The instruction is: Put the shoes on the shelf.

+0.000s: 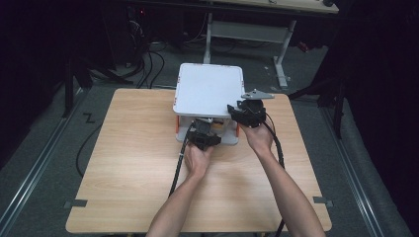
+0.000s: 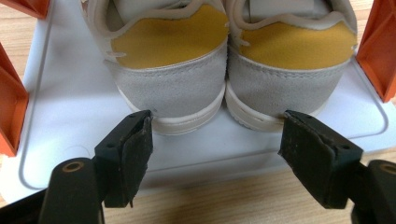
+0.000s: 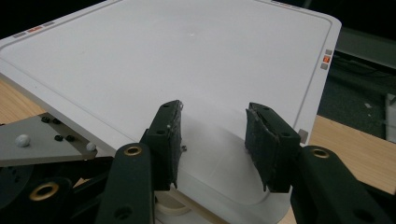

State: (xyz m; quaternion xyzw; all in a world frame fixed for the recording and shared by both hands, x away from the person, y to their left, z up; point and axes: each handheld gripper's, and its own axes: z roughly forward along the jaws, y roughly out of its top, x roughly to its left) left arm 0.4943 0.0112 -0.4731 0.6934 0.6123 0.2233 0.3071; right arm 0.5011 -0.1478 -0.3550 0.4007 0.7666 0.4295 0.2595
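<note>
Pair of grey suede shoes with yellow heel collars (image 2: 224, 79) is seen on the white rack's lower shelf (image 2: 70, 116). Soft, light; best gripped at heels. Left gripper (image 2: 217, 140) fingers released before heels; right gripper (image 3: 212, 140) fingers spread, empty, over the top shelf (image 3: 163, 60).

Pair of shoes (image 2: 224, 70): heels visible only; uppers and toes cut off at twelve o'clock by the frame edge. Orange supports (image 2: 380, 46) cropped at three and nine o'clock. In the high view, the white lid (image 1: 207, 89) hides the shelf interior.
</note>
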